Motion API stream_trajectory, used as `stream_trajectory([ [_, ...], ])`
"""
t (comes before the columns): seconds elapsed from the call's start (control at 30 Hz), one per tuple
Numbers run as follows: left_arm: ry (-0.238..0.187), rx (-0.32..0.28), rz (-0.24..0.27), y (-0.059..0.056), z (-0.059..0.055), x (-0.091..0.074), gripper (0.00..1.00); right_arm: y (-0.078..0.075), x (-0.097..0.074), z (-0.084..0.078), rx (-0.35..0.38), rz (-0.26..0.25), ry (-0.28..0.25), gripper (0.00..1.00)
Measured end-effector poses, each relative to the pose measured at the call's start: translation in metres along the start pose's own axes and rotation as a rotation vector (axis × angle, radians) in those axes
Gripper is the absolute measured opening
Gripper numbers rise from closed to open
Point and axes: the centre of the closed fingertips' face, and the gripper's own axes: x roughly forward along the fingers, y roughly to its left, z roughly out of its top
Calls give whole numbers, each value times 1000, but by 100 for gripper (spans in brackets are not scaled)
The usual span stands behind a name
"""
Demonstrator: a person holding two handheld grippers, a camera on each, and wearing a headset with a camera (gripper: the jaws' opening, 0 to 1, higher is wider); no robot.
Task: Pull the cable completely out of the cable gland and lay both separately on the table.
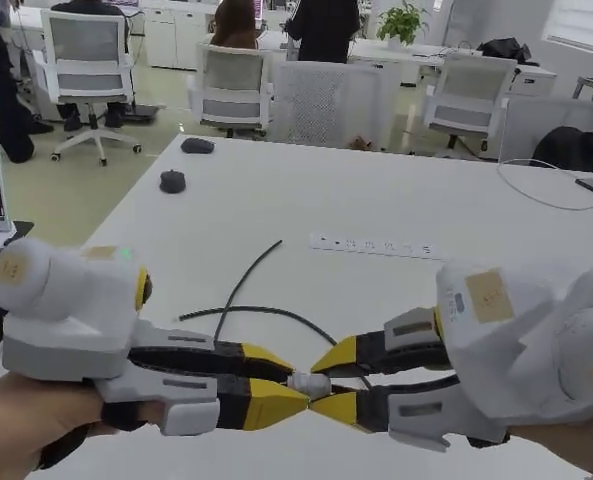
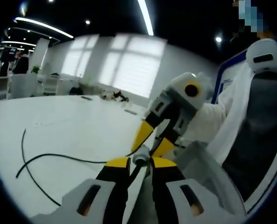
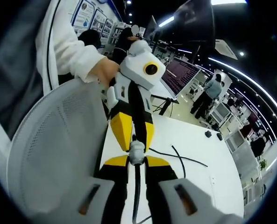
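Tips of the right tool [image 3: 136,161] pinch the cable [image 3: 137,186] just behind the cable gland [image 3: 136,150]. The right gripper view shows the cable running back between them. The head view adds its slack, looping left and far across the white desk [image 1: 426,200]. From the left, the left tool [image 1: 298,383] comes in level, nose to nose with the right, pressed together on the gland above the desk's near edge. A hand [image 3: 103,70] grips the left tool's body.
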Motion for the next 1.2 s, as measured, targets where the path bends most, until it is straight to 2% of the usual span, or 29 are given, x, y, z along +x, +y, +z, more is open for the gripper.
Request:
stream_trajectory([
  [0.17, -27, 49, -5, -4, 8, -3, 16, -2, -4, 7, -27, -14, -2, 11],
  [0.2, -40, 62, -13, -6, 11, -5, 16, -3, -6, 10, -16, -13, -19, 11],
  [0.23, -44, 51, -19, -6, 12, -6, 16, -3, -6, 13, 9, -3, -47, 12],
  [0.27, -71, 8, -27, -7, 18, -8, 15, -6, -8, 18, 44, -6, -93, 12],
  [0.3, -90, -3, -32, -6, 22, -9, 15, -8, -11, 22, 77, -1, -129, 12],
  [0.33, -105, 24, -37, -7, 25, -12, 15, -10, -15, 27, 174, 28, -185, 13],
  [0.37, -114, 41, -37, -8, 28, -14, 15, -16, -19, 30, 266, 24, -218, 15],
  [0.4, -115, 49, -38, -9, 29, -15, 15, -23, -23, 33, 323, 14, -261, 21],
  [0.43, -126, 84, -48, -12, 33, -18, 15, -27, -29, 39, 386, 38, -323, 26],
  [0.5, -161, 159, -64, -18, 41, -21, 15, -34, -38, 43, 461, 63, -387, 23],
  [0.53, -174, 171, -66, -20, 44, -23, 15, -34, -42, 46, 495, 91, -419, 21],
  [0.57, -177, 159, -69, -22, 45, -25, 15, -34, -46, 51, 557, 125, -460, 20],
  [0.6, -184, 168, -65, -21, 48, -26, 15, -32, -49, 54, 581, 157, -478, 21],
  [0.7, -199, 193, -53, -20, 54, -29, 15, -29, -48, 53, 583, 177, -473, 23],
  [0.8, -192, 215, -49, -21, 57, -28, 15, -25, -42, 54, 591, 185, -477, 24],
  [0.9, -176, 234, -47, -23, 57, -25, 15, -22, -36, 56, 613, 203, -485, 21],
  [0.97, -168, 240, -48, -23, 57, -25, 15, -20, -33, 54, 614, 204, -482, 16],
  [1.03, -164, 244, -40, -22, 56, -25, 15, -17, -33, 57, 632, 227, -503, 12],
  [1.2, -156, 247, -47, -23, 54, -25, 15, -13, -31, 58, 629, 234, -502, 11],
])
